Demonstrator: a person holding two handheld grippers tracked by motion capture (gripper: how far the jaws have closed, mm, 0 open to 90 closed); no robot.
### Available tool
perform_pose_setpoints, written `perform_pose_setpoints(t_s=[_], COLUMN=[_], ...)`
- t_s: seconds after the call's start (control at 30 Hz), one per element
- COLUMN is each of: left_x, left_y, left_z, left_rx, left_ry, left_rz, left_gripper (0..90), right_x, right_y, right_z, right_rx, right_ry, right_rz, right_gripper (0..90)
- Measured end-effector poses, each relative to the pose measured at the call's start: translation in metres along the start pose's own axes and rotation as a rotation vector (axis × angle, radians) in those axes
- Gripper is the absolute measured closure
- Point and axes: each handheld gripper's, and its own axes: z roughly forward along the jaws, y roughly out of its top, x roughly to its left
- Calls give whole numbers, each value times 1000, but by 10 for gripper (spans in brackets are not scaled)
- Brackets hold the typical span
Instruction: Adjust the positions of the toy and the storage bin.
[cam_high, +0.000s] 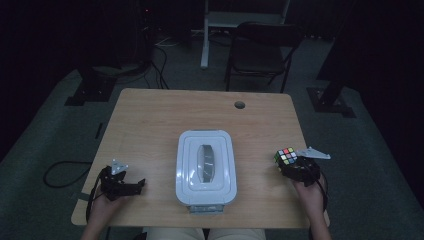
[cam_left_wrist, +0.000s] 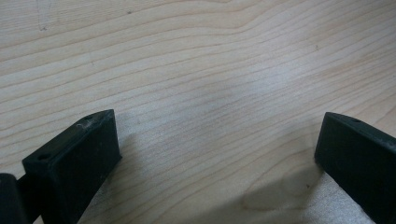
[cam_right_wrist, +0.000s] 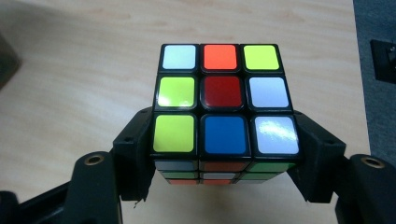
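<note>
1. The right claw (cam_high: 292, 165) was clamped on a scrambled multi-coloured puzzle cube (cam_high: 285, 156), one black jaw pressed to each side of it; in the right gripper view the cube (cam_right_wrist: 224, 109) sat between the jaws with its sticker face towards the camera.
2. In the high view, that cube was at about 3 o'clock from the white rectangular plastic lidded container (cam_high: 205, 166), well apart from it and close to the right edge of the pale wooden surface (cam_high: 165, 115).
3. The left claw (cam_high: 135, 186) was at about 9 o'clock from the container, near the front left corner of the surface, its jaws spread wide with nothing between them; in the left gripper view only bare wood grain lay between the jaws.
4. The container stood at the middle of the front half, its near end close to the front edge, with a clip showing at that end.
5. Bare wood lay open on both sides of the container, between it and each claw.
6. The whole far half of the surface, towards 12 o'clock, was free apart from a small round cable hole (cam_high: 240, 105) near the back edge.
7. Beyond the back edge stood a dark folding chair (cam_high: 260, 52) on the floor.
</note>
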Motion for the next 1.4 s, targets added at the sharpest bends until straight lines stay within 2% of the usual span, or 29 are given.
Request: perform_pose_setpoints(t_s=[0.03, 0.2, 0.23, 0.3, 0.4, 0.63, 0.7, 0.9, 1.03, 1.17, 1.3, 1.37, 1.4], left_x=[0, -1, -1, -1, -1, -1, -1, 0, -1, -1, 0, 0, -1], left_y=[0, 0, 0, 0, 0, 0, 0, 0, 0, 0, 0, 0, -1], left_z=[0, 0, 0, 0, 0, 0, 0, 0, 0, 0, 0, 0, 0], left_rx=[0, 1, 1, 1, 0, -1, -1, 0, 0, -1, 0, -1, -1], left_ry=[3, 6, 7, 7, 6, 3, 3, 3, 3, 3, 2, 3, 3], left_rz=[-3, -4, -5, -5, -4, -1, -1, 0, 0, -1, 0, 0, 0], left_gripper=[6, 6, 6, 6, 6, 6, 6, 6, 6, 6, 6, 6, 6], right_x=[3, 8, 12, 12, 14, 11, 8, 7, 4, 4, 4, 4, 4], right_y=[-8, -18, -27, -31, -38, -52, -54, -56, -54, -49, -41, -31, -31], right_z=[-5, -11, -16, -19, -22, -20, -20, -21, -22, -28, -33, -37, -37], right_rx=[11, 24, 32, 36, 42, 73, 67, 61, 69, 38, 6, -26, -26], right_ry=[12, 4, -6, 3, -16, -21, 1, 11, 13, 18, 18, 50, 50], right_rz=[3, -12, -21, -15, -18, 1, 20, 28, 22, 11, 1, 5, 5], right_gripper=[336, 336, 336, 336, 336, 336, 336, 331, 246, 184, 169, 121, 121])
